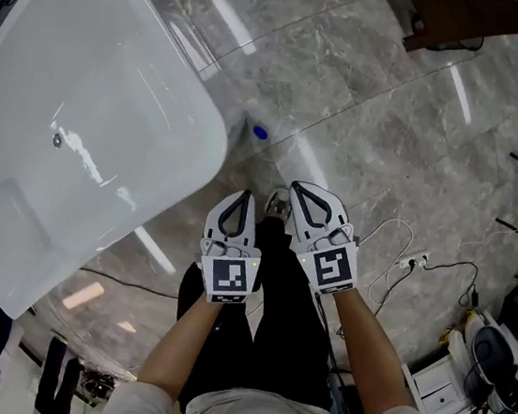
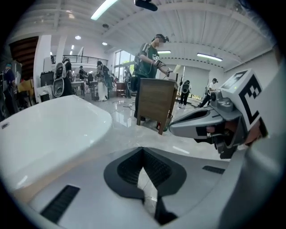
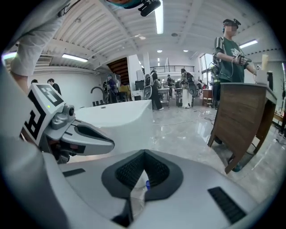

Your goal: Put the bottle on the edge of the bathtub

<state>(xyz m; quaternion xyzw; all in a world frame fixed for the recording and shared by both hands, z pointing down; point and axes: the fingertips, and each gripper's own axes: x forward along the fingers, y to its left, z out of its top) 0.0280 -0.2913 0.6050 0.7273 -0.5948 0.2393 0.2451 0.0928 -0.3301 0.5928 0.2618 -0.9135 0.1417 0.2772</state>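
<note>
A small clear bottle with a blue cap (image 1: 259, 133) stands on the marble floor, just off the rounded end of the white bathtub (image 1: 89, 56). Its cap (image 3: 146, 184) shows through the gap below the right gripper's jaws. Both grippers are held side by side in front of the person, well above the floor and short of the bottle. My left gripper (image 1: 240, 193) (image 2: 143, 148) is shut with nothing in it. My right gripper (image 1: 298, 187) (image 3: 144, 152) is also shut and empty. The tub's rim (image 2: 53, 120) (image 3: 120, 114) lies to the left of both.
A brown wooden cabinet (image 1: 454, 19) (image 2: 154, 105) (image 3: 243, 120) stands beyond the bottle to the right. White cables and a power strip (image 1: 413, 262) lie on the floor at right, with boxes and gear (image 1: 494, 365) behind. A person in a green shirt (image 3: 230, 49) stands by the cabinet.
</note>
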